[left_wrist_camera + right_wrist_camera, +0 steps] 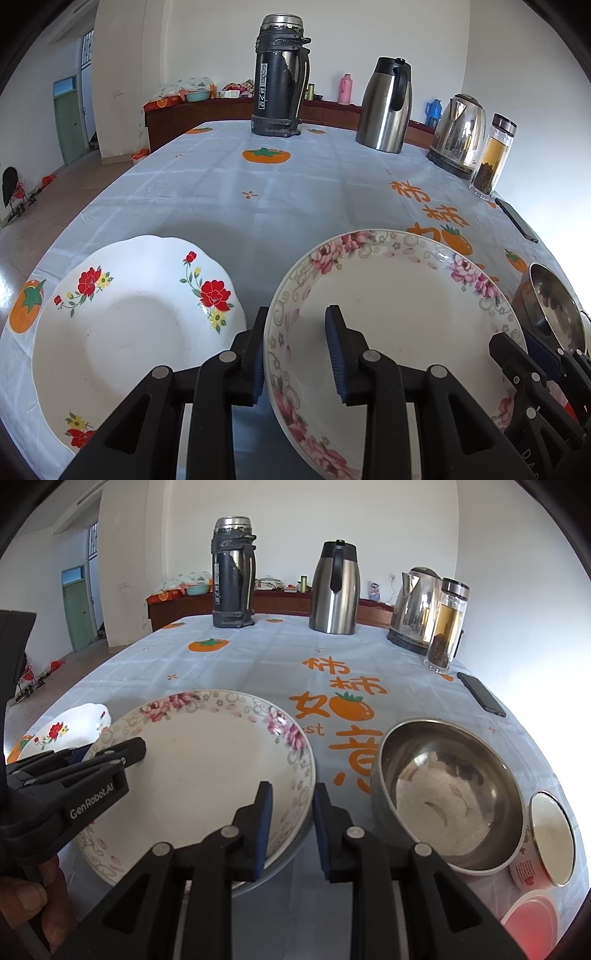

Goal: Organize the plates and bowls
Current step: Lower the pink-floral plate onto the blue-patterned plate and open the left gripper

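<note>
My left gripper (297,354) is spread, its blue ribbed pads standing on either side of the near-left rim of the pink-flowered plate (391,310); I can't tell whether either pad touches the glaze. That plate is round, glossy ceramic with a scrolled grey border and pale centre, and it sits tilted on the bench (221,192), which wears a smooth, creased cloth printed with orange persimmons. Just to its left lies the red-flowered plate (122,321), white with a wavy, scalloped edge. At the far right edge I catch the steel bowl (550,302) and the black fingers of the other gripper. Along the back stand a scuffed black flask (280,77), a brushed-steel jug (386,107), a mirror-bright kettle (460,134) and a glass tea bottle (493,155); a dark phone (515,219) lies flat.

From the right wrist, my right gripper (291,829) is also spread, straddling the near-right rim of the pink-flowered plate (207,768), one pad over the well, one outside. The left gripper (122,751) reaches onto the plate's opposite rim. The steel bowl (443,794) sits just right of the plate, round, dull-polished inside. Beside it a small ceramic cup (546,845) leans on its side against the bowl, and a pink lid (532,923) lies nearer.
</note>
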The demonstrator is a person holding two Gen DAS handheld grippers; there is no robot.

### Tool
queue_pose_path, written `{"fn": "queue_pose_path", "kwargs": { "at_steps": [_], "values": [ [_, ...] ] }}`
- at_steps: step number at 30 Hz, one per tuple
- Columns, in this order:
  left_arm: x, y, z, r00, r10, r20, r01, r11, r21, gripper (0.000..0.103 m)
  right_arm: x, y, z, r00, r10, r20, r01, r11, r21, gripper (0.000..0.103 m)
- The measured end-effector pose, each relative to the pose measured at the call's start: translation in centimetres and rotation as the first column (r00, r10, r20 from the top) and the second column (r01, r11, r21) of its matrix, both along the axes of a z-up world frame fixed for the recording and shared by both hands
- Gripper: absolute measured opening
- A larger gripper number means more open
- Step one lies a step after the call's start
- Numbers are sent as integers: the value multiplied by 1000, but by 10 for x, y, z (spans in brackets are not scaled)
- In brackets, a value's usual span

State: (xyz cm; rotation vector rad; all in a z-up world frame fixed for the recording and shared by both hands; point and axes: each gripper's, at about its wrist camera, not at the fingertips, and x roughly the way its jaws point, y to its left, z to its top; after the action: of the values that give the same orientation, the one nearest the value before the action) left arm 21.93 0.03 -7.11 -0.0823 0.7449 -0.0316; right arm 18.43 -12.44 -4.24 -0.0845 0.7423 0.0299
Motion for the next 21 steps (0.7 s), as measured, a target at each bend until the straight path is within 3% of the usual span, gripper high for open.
{"fn": "queue_pose_path", "kwargs": {
  "at_steps": [21],
  "values": [
    [3, -13, -1, 1000, 8, -20, -6, 996, 94, 33, 2, 0, -1, 1000, -15, -10, 15, 1000, -20, 23]
  ]
}}
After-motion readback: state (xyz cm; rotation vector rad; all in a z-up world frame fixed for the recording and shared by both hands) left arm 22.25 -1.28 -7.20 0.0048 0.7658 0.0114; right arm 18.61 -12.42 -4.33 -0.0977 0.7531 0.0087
